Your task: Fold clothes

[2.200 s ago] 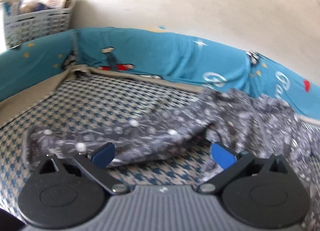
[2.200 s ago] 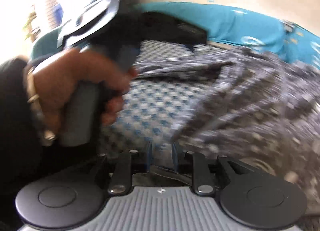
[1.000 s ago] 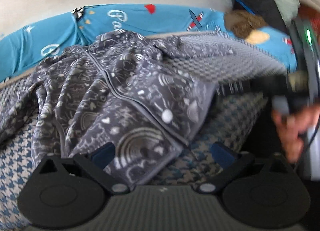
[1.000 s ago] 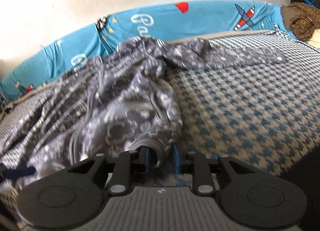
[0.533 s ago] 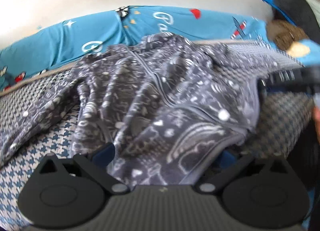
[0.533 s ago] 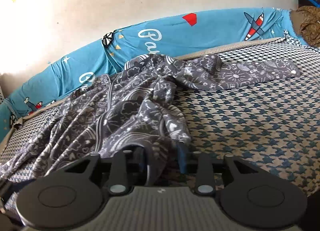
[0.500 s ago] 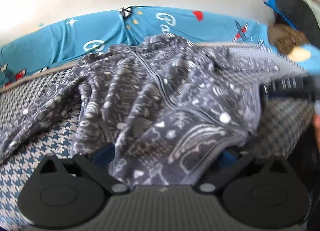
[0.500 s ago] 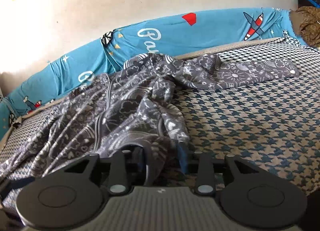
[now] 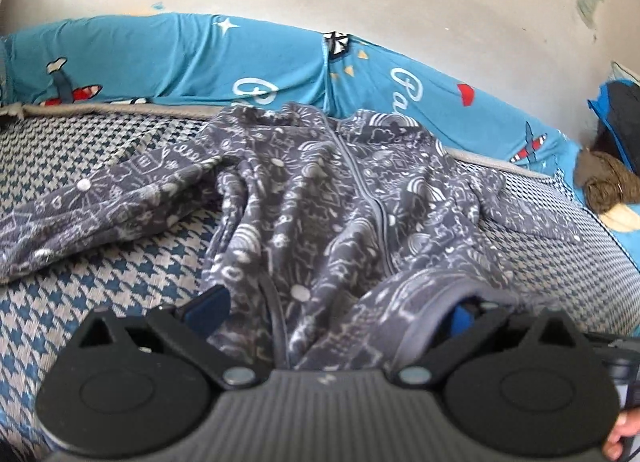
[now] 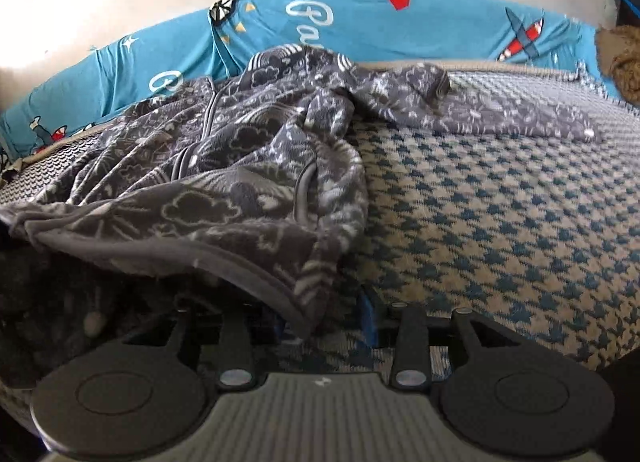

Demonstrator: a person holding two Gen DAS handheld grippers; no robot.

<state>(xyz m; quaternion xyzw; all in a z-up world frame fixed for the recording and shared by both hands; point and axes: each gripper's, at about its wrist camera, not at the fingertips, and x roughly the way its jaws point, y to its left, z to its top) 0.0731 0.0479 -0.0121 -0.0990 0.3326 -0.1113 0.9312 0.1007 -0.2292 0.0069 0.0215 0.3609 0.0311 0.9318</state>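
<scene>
A grey zip-up fleece jacket [image 9: 352, 198], printed all over with white doodles, lies crumpled on a bed covered in a blue-and-beige houndstooth blanket [image 10: 500, 222]. Its collar points toward the wall, where a turquoise bumper cushion [image 9: 168, 58] with aeroplanes and white lettering runs along the far edge of the bed. One sleeve [image 9: 100, 206] stretches out flat toward the left side in the left wrist view; the other sleeve [image 10: 512, 114] trails off to the right in the right wrist view.

The left gripper [image 9: 340, 304] hovers low over the near hem with its jaws spread wide; the hem bunches up between the blue pads, and the right-hand one is partly buried under a fold, but the pads do not squeeze the cloth.

The right gripper [image 10: 326, 322] sits at the jacket's near right corner. Its jaws have just been opening, and the bound edge of the hem [image 10: 256, 282] hangs down loosely between the two blue pads without being pinched.

A brown plush toy [image 9: 608, 182] rests at the far right end of the bed.
</scene>
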